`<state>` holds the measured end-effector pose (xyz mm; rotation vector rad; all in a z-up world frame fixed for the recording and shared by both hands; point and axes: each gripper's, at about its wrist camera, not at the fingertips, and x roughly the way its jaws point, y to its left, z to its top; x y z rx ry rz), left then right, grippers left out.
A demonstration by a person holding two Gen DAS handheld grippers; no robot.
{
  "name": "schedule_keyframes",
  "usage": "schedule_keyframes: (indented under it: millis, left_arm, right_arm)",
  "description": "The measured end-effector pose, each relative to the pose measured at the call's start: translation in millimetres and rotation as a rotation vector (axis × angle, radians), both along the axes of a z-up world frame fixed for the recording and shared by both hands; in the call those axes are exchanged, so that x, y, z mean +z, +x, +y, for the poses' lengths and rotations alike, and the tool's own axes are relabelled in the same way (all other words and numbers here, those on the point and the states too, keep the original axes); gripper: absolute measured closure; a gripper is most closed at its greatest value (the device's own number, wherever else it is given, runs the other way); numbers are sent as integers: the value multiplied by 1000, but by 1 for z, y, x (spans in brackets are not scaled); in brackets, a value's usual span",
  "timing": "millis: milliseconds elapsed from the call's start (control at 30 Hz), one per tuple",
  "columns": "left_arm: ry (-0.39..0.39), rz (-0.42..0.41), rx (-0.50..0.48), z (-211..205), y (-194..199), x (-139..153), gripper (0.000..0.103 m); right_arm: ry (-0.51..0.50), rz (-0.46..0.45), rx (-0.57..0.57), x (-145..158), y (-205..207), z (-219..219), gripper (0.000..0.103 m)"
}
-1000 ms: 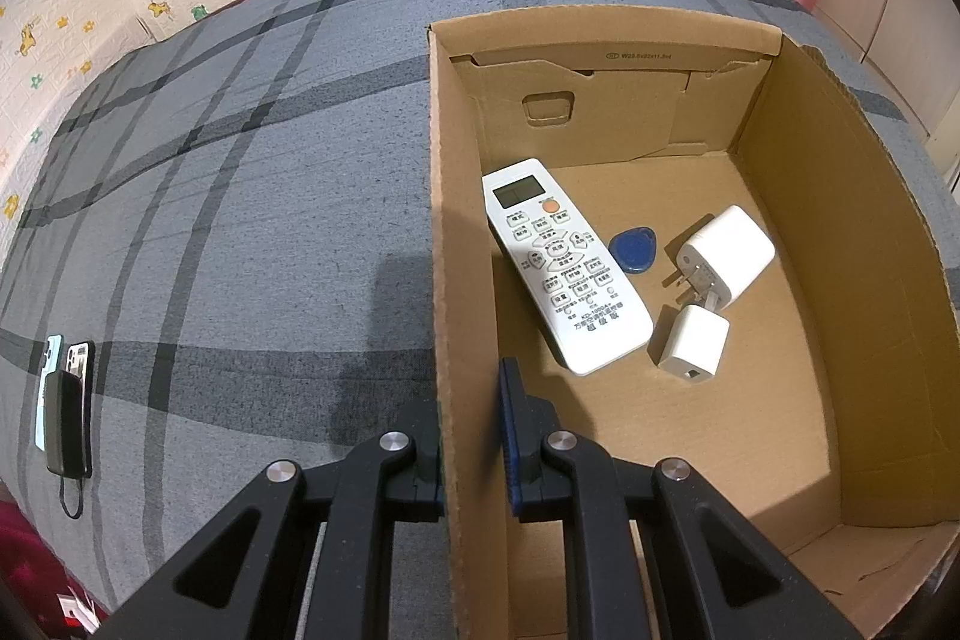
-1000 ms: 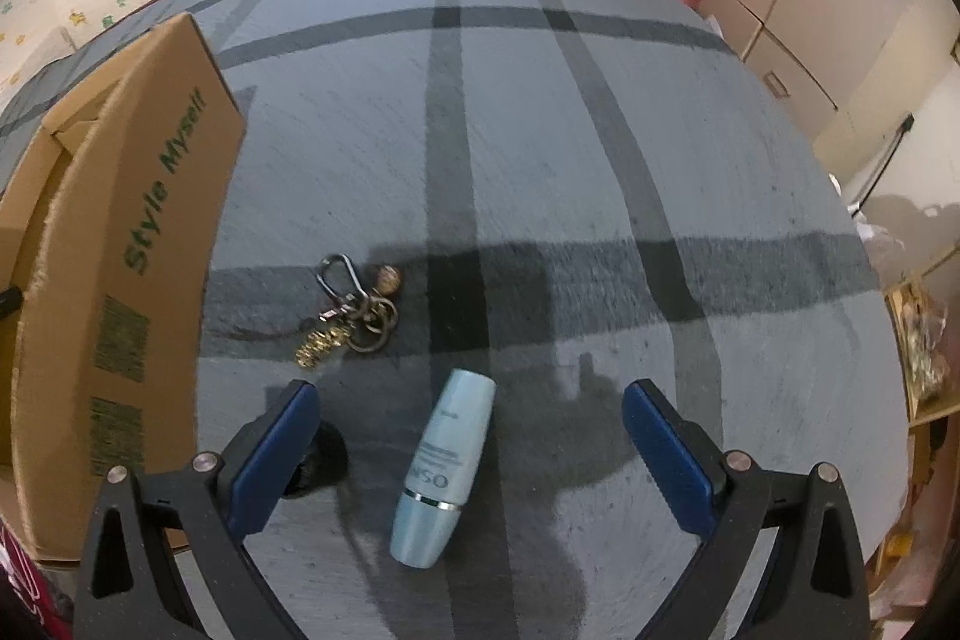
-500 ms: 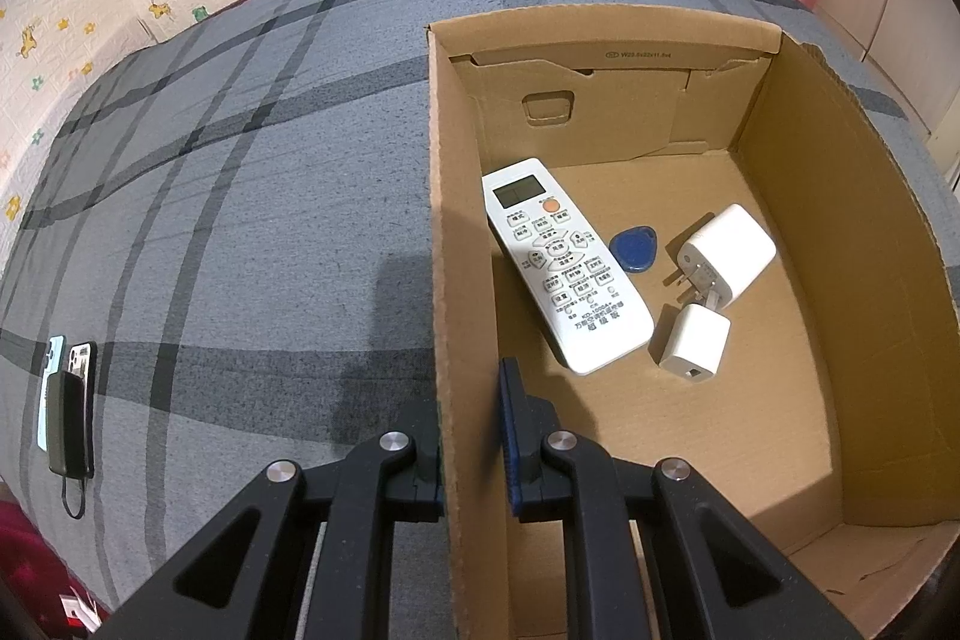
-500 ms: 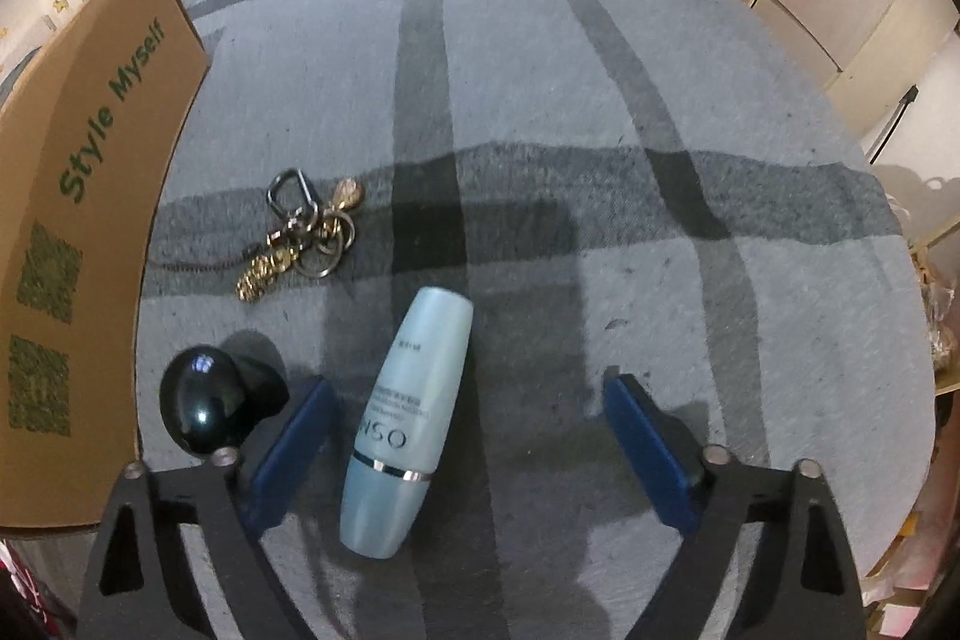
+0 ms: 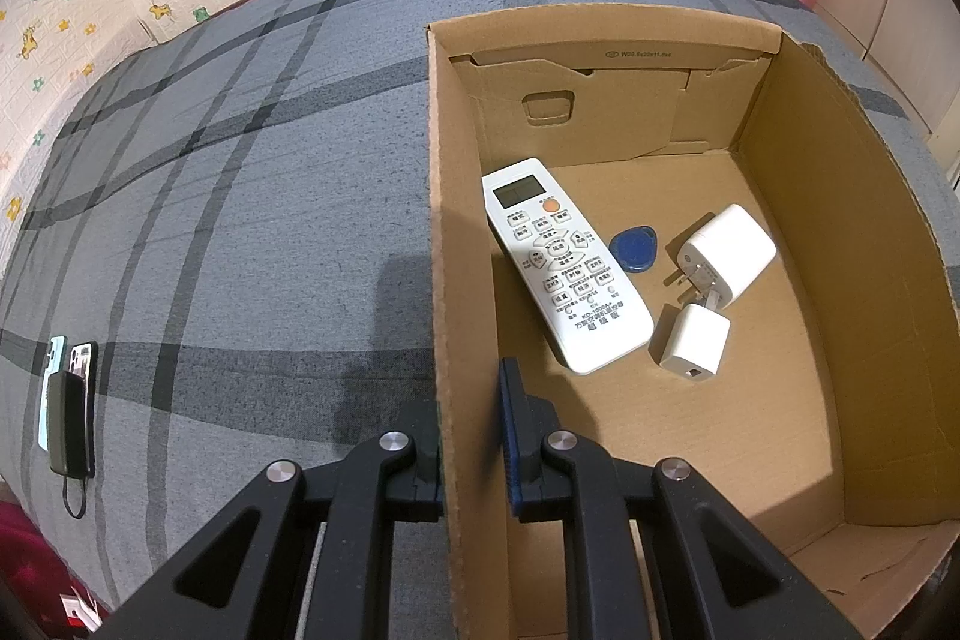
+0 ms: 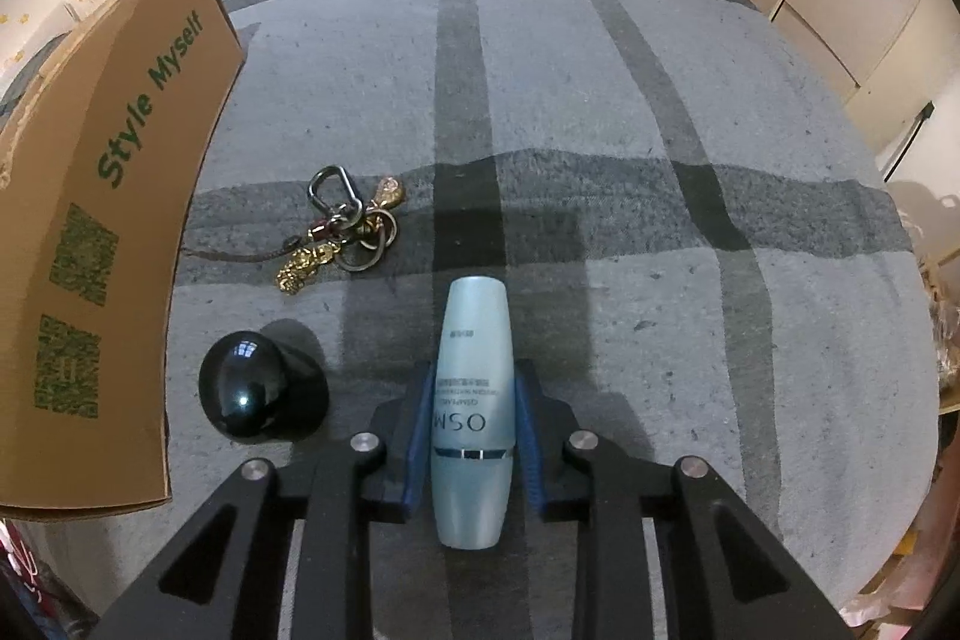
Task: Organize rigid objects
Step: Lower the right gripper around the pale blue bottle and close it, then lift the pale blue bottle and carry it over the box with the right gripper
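The right gripper [image 6: 474,418] is closing its jaws on the pale blue bottle [image 6: 474,394], and the blue pads look like they touch both sides of it. The bottle lies flat on the grey striped blanket [image 6: 630,160]. Its long way runs from six o'clock to twelve o'clock, straight along the fingers, with the rounded tip pointing to twelve. So the jaws squeeze across its thin middle, which looks like a good hold. It is smooth and round and may slip.

At nine o'clock sits a shiny black ball-shaped thing [image 6: 243,394]. A bunch of keys [image 6: 348,232] lies at eleven.

The left gripper [image 5: 471,436] is shut on the near wall of the cardboard box [image 5: 456,280]. It seems to steady it.
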<state>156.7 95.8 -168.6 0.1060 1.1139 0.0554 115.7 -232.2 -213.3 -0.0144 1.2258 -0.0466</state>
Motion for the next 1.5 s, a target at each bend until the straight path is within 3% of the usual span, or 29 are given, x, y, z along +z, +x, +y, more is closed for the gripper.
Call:
schedule_keyframes:
  millis: [533, 1500]
  left_arm:
    - [1, 0, 0, 0, 0, 0, 89]
    - [1, 2, 1, 1, 0, 0, 89]
  right_arm:
    - [11, -54, 23, 38, 18, 5, 76]
    - [35, -217, 145, 136, 48, 63, 76]
